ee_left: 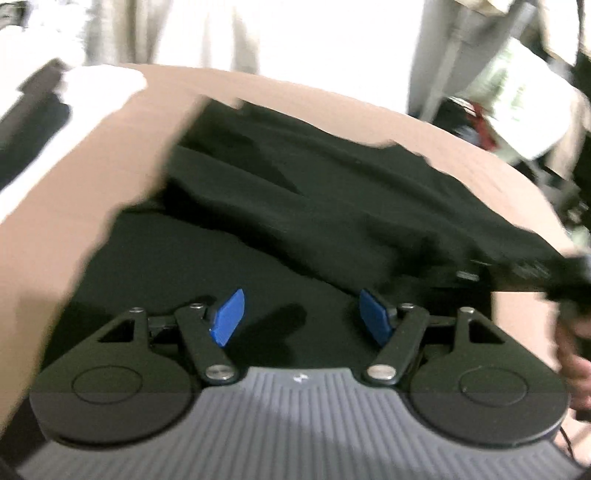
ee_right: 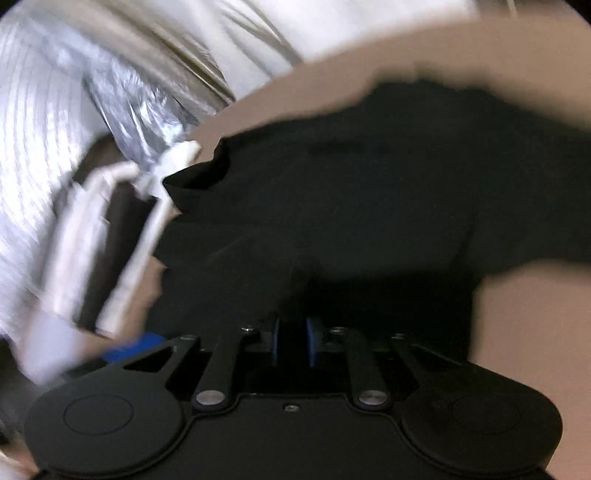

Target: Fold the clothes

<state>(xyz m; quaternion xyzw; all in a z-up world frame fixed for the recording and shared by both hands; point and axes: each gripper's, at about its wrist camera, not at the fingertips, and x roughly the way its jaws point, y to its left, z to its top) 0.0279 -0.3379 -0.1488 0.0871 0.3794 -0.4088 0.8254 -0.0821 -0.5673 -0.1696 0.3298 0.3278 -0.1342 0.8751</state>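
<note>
A black garment point(ee_left: 295, 203) lies spread on a tan table point(ee_left: 110, 155). My left gripper point(ee_left: 302, 318) hovers low over the cloth's near part, open, with its blue pads point(ee_left: 227, 317) wide apart and nothing between them. At the right edge, a raised fold of the garment runs to a blurred dark shape, my right gripper point(ee_left: 569, 280). In the right wrist view, that gripper point(ee_right: 294, 341) has its blue pads point(ee_right: 314, 341) almost together over the black garment point(ee_right: 332, 203). The gap is dark and the cloth appears pinched in it.
Bare tan table point(ee_right: 524, 332) shows right of the garment. A white frame point(ee_right: 122, 229) and silvery sheeting point(ee_right: 74, 92) stand beyond the table's left edge. Pale curtains point(ee_left: 221, 29) and clutter point(ee_left: 517, 103) lie behind. A hand point(ee_left: 576, 362) shows at the right edge.
</note>
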